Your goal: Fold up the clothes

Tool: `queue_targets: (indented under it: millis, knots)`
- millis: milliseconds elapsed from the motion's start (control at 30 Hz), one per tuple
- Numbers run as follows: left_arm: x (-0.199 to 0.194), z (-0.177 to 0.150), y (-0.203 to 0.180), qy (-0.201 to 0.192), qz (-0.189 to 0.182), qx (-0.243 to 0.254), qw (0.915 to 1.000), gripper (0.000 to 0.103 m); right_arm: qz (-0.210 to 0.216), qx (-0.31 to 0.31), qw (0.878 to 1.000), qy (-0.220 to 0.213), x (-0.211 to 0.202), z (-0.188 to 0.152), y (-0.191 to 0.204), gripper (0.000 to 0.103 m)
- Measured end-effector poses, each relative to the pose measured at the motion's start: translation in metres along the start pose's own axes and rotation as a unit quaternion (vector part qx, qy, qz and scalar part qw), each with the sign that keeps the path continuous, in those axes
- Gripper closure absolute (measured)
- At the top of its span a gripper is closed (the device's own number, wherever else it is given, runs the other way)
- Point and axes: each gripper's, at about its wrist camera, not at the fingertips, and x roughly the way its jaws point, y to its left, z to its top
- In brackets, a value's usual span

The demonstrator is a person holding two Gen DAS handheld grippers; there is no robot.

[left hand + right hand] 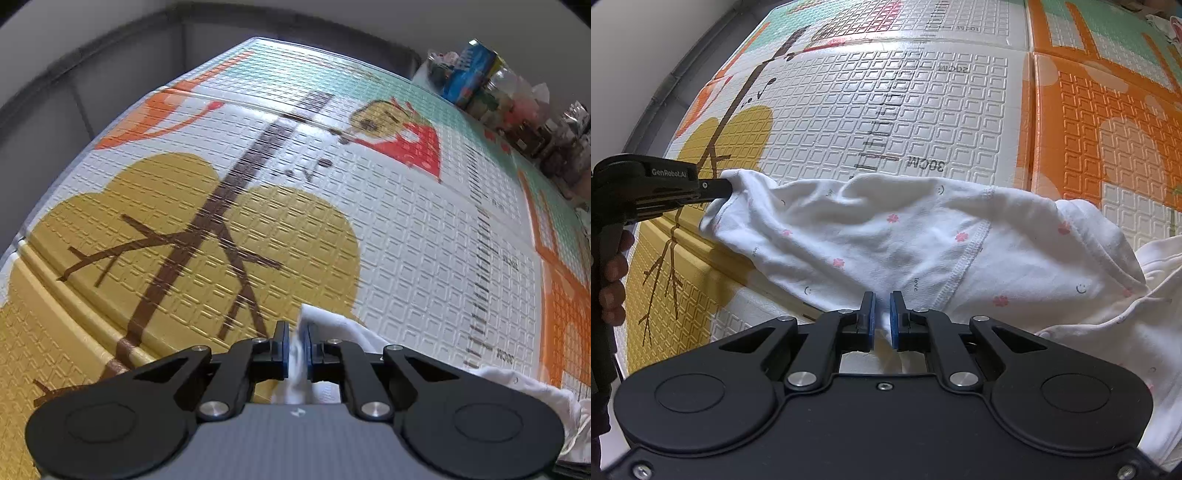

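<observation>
White cotton garment with small pink flowers and tiny smiley prints lies stretched across the embossed foam play mat printed with a yellow tree and orange blocks, one end bunched at the right. Left tool is pinched narrow on a thin fold of the white cloth at its end; right tool is likewise pinched narrow on the near edge, mid-length. Risks, as judged: both holds take only a little fabric, so a pull outward could slip the hem out of the blue pads; uneven tension between the two tools could skew the fold line; the heaped right end may drag and wrinkle under the fold. Right wrist view shows the whole spread of the garment, the seam, the left tool from the side and the person's fingers on its handle. Left wrist view shows only a strip of cloth, but adds the far mat and cluttered packages and jars along its edge.
</observation>
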Motion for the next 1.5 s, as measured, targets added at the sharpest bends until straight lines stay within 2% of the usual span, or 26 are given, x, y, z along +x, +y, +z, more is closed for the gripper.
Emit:
queue_targets:
  millis: [167,300,400,500,600,733,867,967,1100,1233,1367,1433,1500]
  knots:
    - [-0.022,-0.003,-0.002,-0.026,-0.014,-0.006,0.9996,0.09,0.005,0.015,1.0,-0.008,-0.002,0.0,-0.003,0.095]
    - [-0.036,-0.01,-0.02,-0.032,-0.061,0.01,0.9976,0.09,0.018,0.032,0.998,-0.041,-0.018,0.006,-0.009,0.095]
    - [-0.039,-0.02,-0.039,-0.023,-0.099,0.022,0.9946,0.09,0.027,0.04,0.997,-0.064,-0.032,0.013,-0.014,0.095]
    - [-0.035,-0.036,-0.063,-0.006,-0.133,0.042,0.9902,0.09,0.015,0.055,0.995,-0.08,-0.043,0.019,-0.028,0.095]
    - [-0.028,-0.053,-0.085,0.011,-0.161,0.059,0.985,0.09,0.005,0.093,0.993,-0.077,-0.041,0.022,-0.051,0.095]
    - [-0.008,-0.07,-0.105,0.036,-0.18,0.062,0.9811,0.09,0.001,0.131,0.989,-0.067,-0.031,0.022,-0.079,0.095]
    - [0.004,-0.073,-0.103,0.023,-0.167,0.053,0.9842,0.091,-0.001,0.145,0.987,-0.07,-0.023,0.023,-0.096,0.097]
    - [0.002,-0.063,-0.092,-0.001,-0.122,0.043,0.9916,0.092,-0.002,0.145,0.987,-0.073,-0.017,0.023,-0.099,0.097]
    - [0.004,-0.048,-0.07,-0.02,-0.081,0.023,0.9963,0.092,0.002,0.143,0.986,-0.086,-0.015,0.026,-0.1,0.098]
    - [-0.001,-0.035,-0.034,-0.031,-0.044,-0.019,0.9984,0.091,0.007,0.155,0.982,-0.104,-0.02,0.028,-0.103,0.098]
    - [-0.019,-0.033,-0.016,-0.045,-0.043,-0.037,0.9973,0.091,0.019,0.156,0.978,-0.133,-0.041,0.024,-0.103,0.095]
    - [-0.03,-0.032,-0.008,-0.053,-0.045,-0.045,0.9966,0.087,0.036,0.152,0.979,-0.135,-0.053,0.02,-0.104,0.095]
    - [-0.041,-0.038,-0.009,-0.06,-0.058,-0.029,0.996,0.083,0.055,0.145,0.979,-0.133,-0.066,0.014,-0.104,0.095]
